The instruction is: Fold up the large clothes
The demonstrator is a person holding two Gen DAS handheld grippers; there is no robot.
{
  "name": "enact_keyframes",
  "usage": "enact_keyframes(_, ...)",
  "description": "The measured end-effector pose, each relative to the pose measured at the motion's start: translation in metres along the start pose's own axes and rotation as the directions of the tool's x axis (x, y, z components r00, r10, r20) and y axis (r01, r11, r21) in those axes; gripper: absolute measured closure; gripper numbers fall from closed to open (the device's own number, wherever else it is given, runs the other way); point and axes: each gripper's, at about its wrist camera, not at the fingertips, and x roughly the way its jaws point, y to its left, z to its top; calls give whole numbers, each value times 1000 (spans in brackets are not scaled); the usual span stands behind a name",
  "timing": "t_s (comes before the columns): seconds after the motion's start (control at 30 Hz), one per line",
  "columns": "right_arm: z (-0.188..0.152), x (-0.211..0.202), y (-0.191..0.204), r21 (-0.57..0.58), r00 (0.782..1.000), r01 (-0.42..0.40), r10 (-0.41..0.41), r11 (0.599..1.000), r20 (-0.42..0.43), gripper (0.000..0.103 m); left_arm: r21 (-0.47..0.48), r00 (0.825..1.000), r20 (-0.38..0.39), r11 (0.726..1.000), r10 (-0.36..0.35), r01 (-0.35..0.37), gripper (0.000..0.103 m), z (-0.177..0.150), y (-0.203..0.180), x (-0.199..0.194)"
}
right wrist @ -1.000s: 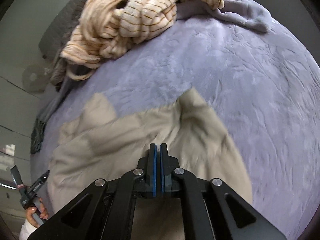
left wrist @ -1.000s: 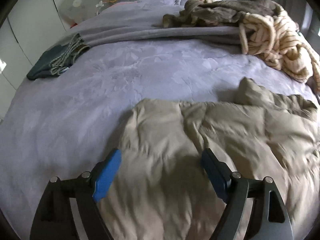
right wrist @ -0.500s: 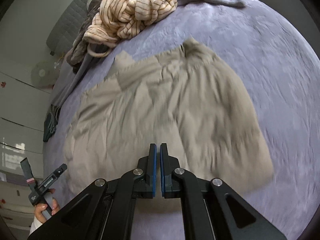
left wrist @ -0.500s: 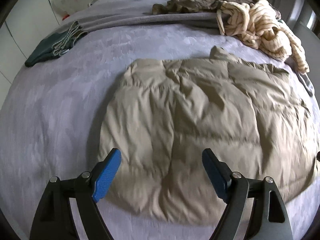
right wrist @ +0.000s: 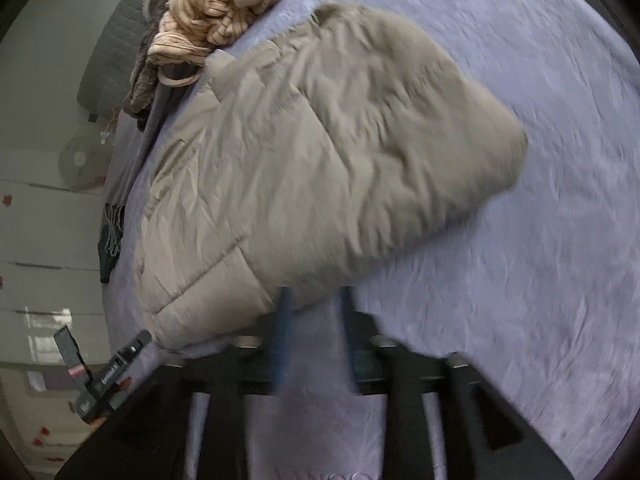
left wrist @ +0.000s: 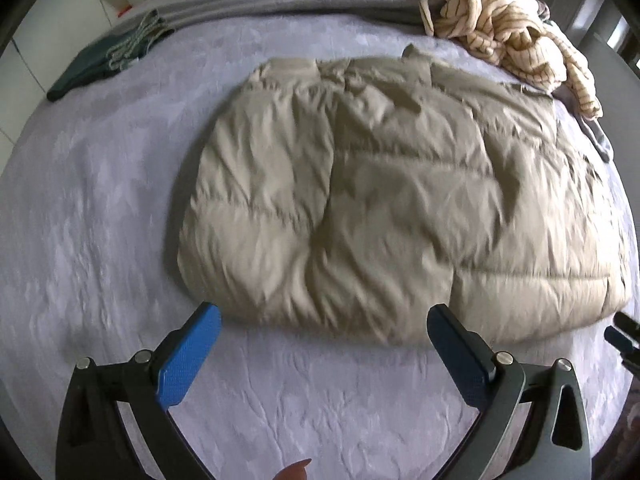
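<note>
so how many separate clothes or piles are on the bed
3. Beige jacket spread flat in the middle, striped heap at the far right, dark folded item at the far left. The heap may hide more.

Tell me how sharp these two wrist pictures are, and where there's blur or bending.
Left wrist view: the left gripper is crisp, the beige puffer jacket slightly smeared, and the fisheye bows the purple bedspread with dark corners. Right wrist view: much blurrier; the right gripper, its jaws opening with nothing between them, is streaked, and the jacket's near edge is soft.
</note>
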Motion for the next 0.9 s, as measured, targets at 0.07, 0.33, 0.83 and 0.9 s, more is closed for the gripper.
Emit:
enact_keyframes(0.07,-4,1,-2,19,1000,-12,12,1000,8,42,-4,1000,-22,1000,2,-2,0,-6,2,5)
enact_keyframes(0.33,-8,13,-11,65,999,-31,32,997,-7,30,-61,996,-84,998,-24,19,0,-14,14,25)
enact_keyframes(0.83,9,38,-18,166,986,-169,166,972,30,11,-389,921,7,848,-389,361,0,-19,68,48)
enact_keyframes(0.9,11,43,-18,183,980,-200,198,962,31,11,-409,913,17,830,-408,379,0,-19,73,53)
